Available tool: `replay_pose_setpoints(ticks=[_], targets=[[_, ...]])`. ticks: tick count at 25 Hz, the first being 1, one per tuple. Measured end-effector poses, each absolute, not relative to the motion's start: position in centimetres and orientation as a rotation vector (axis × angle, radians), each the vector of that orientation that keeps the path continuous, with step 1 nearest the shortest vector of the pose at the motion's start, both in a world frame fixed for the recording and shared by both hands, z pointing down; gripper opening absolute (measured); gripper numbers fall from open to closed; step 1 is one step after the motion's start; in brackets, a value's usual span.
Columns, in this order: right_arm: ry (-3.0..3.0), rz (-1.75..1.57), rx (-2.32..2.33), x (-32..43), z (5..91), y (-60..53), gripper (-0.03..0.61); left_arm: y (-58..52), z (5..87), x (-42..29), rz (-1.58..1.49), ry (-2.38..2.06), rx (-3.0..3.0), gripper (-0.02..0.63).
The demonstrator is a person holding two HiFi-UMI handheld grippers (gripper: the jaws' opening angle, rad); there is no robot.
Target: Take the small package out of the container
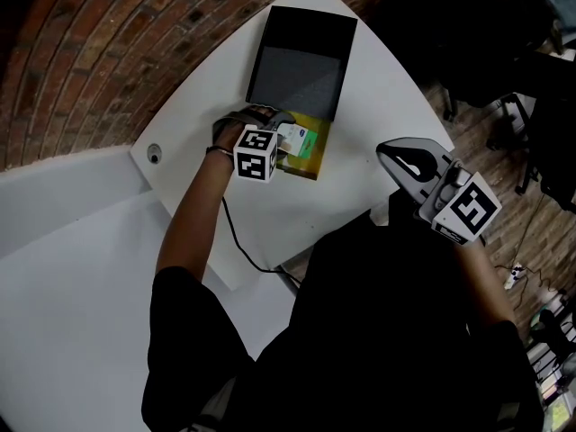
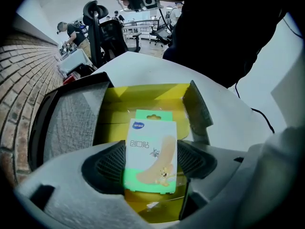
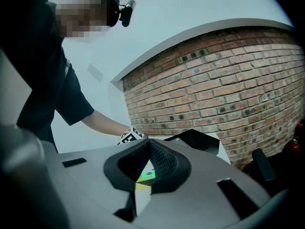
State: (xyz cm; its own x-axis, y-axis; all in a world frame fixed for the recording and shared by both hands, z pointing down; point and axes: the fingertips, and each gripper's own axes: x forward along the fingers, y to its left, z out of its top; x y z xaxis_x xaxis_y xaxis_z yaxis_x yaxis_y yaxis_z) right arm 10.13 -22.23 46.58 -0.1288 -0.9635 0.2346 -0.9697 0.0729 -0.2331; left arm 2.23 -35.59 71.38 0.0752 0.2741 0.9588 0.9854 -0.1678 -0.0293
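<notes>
A small white-and-green plaster package [image 2: 150, 155] is clamped between the dark pads of my left gripper [image 2: 150, 168]. In the head view the left gripper [image 1: 286, 142] holds the package [image 1: 297, 139] just over an open yellow box [image 1: 313, 156] on the white table [image 1: 378, 88]. The yellow box [image 2: 143, 100] lies open right behind the package, its flaps spread. My right gripper [image 1: 400, 154] hovers off to the right over the table, away from the box. Its jaws meet at the tips with nothing between them [image 3: 148, 144].
A black tray-like lid [image 1: 301, 57] with a grey inside lies just beyond the yellow box, touching it. A cable [image 1: 238, 241] runs along the table's near edge. A brick wall [image 1: 90, 52] borders the table's left side. Office chairs [image 2: 107, 32] stand beyond the table.
</notes>
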Motion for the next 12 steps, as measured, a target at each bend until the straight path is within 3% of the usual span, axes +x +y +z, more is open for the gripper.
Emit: replay_pose_setpoints(ticks=[12], targets=[[-2.271, 0.507, 2.087, 9.89, 46.4, -21.29, 0.006, -35.49, 71.53, 2.07, -1.159, -1.278, -1.535, 0.324]])
